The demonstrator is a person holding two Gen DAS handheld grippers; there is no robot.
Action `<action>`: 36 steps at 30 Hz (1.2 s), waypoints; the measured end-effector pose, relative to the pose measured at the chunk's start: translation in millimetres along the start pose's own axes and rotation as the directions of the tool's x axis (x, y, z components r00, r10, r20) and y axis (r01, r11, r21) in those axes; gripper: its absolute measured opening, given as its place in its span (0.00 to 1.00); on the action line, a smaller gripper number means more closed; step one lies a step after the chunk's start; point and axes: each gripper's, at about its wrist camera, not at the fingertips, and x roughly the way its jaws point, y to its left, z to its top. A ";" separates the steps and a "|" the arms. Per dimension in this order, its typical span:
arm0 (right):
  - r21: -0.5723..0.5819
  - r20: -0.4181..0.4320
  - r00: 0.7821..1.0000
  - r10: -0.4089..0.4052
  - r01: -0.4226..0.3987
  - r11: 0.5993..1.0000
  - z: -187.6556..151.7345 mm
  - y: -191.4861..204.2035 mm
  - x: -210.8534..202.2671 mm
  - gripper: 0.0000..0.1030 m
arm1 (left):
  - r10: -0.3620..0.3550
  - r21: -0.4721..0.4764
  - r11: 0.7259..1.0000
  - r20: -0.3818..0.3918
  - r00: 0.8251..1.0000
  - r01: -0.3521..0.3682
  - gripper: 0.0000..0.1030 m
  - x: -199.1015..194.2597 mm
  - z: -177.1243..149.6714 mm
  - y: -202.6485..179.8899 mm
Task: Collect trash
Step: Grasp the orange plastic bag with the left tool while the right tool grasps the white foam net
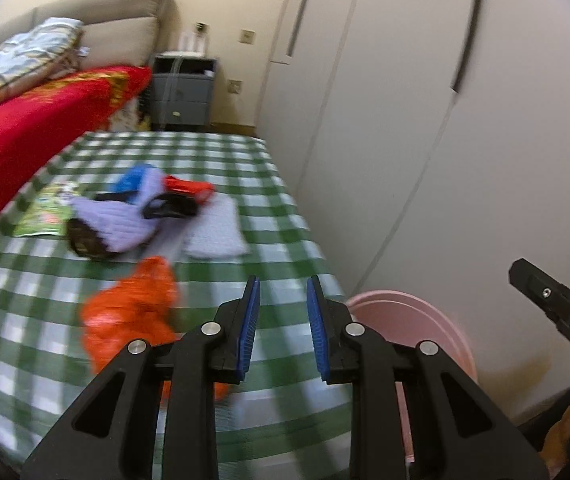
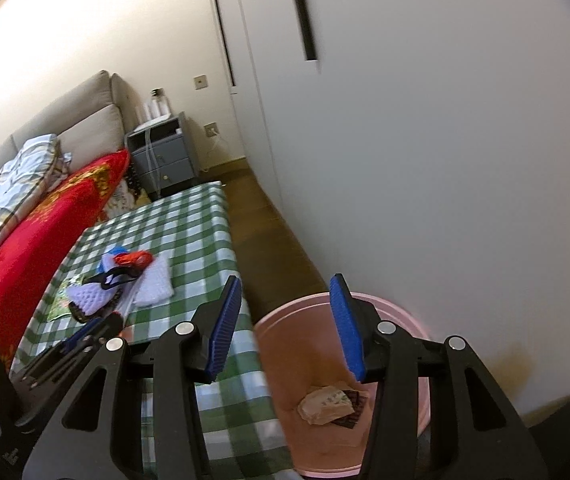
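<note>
**Orange bag lies just left of the empty left jaws; bin sits under the right ones**

The left gripper (image 1: 283, 320) hangs over the near end of the bench (image 1: 213, 152), which wears a green-and-white checked cloth. Its jaws stand a little apart with nothing between the blue pads. The nearest piece of trash, a crumpled orange plastic bag (image 1: 133, 312), rests on the cloth just beside the left finger, to its left and slightly nearer the camera than the tips. It is blurred, but its long axis seems to run from the far right down toward the near left, roughly along the line the gripper points, so the coming move looks like a short sideways shift rather than a reach ahead.

Measured from that bag, the rest of the pile lies farther up the bench: a dark brown wrapper (image 1: 85, 242), lilac quilted cloths (image 1: 125, 224), a red packet (image 1: 189, 188), something blue (image 1: 137, 176), and a green printed packet (image 1: 47, 212) off to the bag's far left.

The right gripper (image 2: 287, 320) has its jaws spread wider, also empty, over the pink bin (image 2: 269, 328) that stands on the floor beside the bench's near corner, to the right of the bag. A tan paper wrapper (image 2: 325, 404) with faint green print, and a dark one under it, already lie inside. The left hand is clearly the nearer to the bag.

Legible writing is scarce: white letters "DA" on the right tool's body in the left wrist view; the packet prints are too blurred to read.
</note>
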 end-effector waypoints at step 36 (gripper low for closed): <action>-0.064 -0.195 0.942 0.273 -0.290 0.955 -19.0 121.0 139.1 0.35 | 0.323 -0.158 0.933 -0.032 0.946 -0.324 0.32 11.9 -5.8 119.3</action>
